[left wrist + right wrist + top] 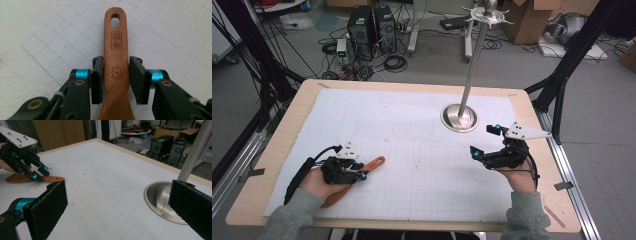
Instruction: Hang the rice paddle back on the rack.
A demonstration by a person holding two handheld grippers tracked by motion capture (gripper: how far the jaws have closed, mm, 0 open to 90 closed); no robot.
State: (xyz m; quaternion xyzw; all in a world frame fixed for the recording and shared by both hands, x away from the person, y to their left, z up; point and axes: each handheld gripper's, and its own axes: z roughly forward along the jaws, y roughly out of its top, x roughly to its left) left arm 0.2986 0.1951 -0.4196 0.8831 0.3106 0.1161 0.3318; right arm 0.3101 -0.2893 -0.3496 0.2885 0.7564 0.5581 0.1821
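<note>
the wooden spatula [116, 62] lies flat on the white gridded mat [412, 150] near the person's left side, its handle with the hanging hole pointing away toward the middle, and the left gripper [357, 172] sits over it with one black pad against each side of the handle, holding it there on the mat. a bit farther to the right, the right gripper [484, 142] hangs over the mat with its jaws wide and nothing between them. past that, the shiny round base of the metal stand [459, 118] sits on the mat, its pole going straight up.
</note>
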